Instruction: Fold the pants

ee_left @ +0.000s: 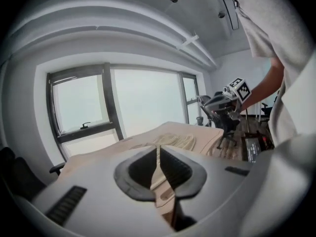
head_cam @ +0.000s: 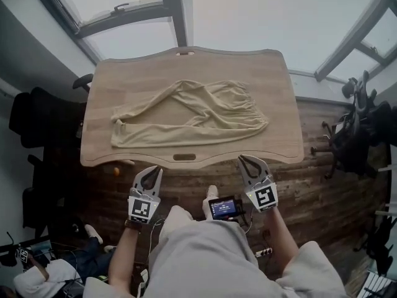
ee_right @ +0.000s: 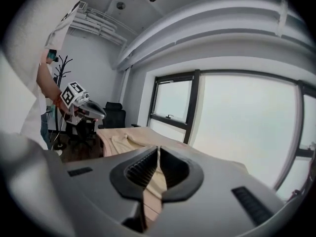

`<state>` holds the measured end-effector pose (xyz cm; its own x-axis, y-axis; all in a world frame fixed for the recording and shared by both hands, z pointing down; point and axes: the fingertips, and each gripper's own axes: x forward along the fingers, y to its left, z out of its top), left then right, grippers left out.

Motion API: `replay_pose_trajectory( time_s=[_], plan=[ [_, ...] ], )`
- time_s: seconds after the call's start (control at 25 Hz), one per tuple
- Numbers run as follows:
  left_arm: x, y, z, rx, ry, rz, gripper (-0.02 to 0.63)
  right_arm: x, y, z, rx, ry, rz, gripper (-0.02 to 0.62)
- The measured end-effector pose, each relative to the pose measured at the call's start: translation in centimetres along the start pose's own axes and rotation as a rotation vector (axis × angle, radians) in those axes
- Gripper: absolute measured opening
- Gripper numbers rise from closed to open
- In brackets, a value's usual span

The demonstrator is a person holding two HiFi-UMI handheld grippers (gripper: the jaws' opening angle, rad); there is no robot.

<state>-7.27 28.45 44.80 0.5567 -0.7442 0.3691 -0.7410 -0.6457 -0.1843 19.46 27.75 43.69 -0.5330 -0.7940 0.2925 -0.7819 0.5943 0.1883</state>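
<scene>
Flanking the table (head_cam: 276, 98), office chairs (head_cam: 355, 132); pants (head_cam: 223, 110) lie spread.

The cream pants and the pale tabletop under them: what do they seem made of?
Cream pants: soft matte cloth, judging by the wrinkles and the gathered waistband. Pale tabletop: wood or wood-look laminate, matte, with faint grain lines.

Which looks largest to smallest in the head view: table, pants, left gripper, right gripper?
1. table
2. pants
3. left gripper and right gripper: they look alike, so no ranking. Both are nearer the camera than the table.
</scene>
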Motion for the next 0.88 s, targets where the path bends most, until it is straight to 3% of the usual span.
replay_pose_trajectory(
  time_s=[0.16, 0.32, 0.52, 0.72, 0.8, 0.88],
  plan=[
    [2.5, 2.7, -2.1, 0.060, 0.086, 0.017, 0.016, 2.1, -3.1, -2.9, -0.057, 0.073, 0.078, 0.009],
    [3.9, 6.4, -6.4, 0.098, 0.192, -0.001, 0.079, 4.6, -4.9, -5.7, -0.082, 0.163, 0.116, 0.055],
    [6.1, 11.8, -13.9, 0.239, 0.362, -0.104, 0.119, 9.5, -5.5, -8.6, -0.130, 0.300, 0.182, 0.086],
    [9.7, 17.6, -18.8, 0.301, 0.444, -0.205, 0.158, 14.4, -4.2, -10.5, -0.155, 0.453, 0.278, 0.107],
    [10.8, 21.3, -21.7, 0.279, 0.490, -0.189, 0.173, 16.9, -3.9, -11.1, -0.149, 0.497, 0.298, 0.110],
    [11.1, 25.9, -25.0, 0.115, 0.542, -0.089, 0.188, 19.6, -3.7, -11.8, -0.124, 0.527, 0.311, 0.112]
  ],
)
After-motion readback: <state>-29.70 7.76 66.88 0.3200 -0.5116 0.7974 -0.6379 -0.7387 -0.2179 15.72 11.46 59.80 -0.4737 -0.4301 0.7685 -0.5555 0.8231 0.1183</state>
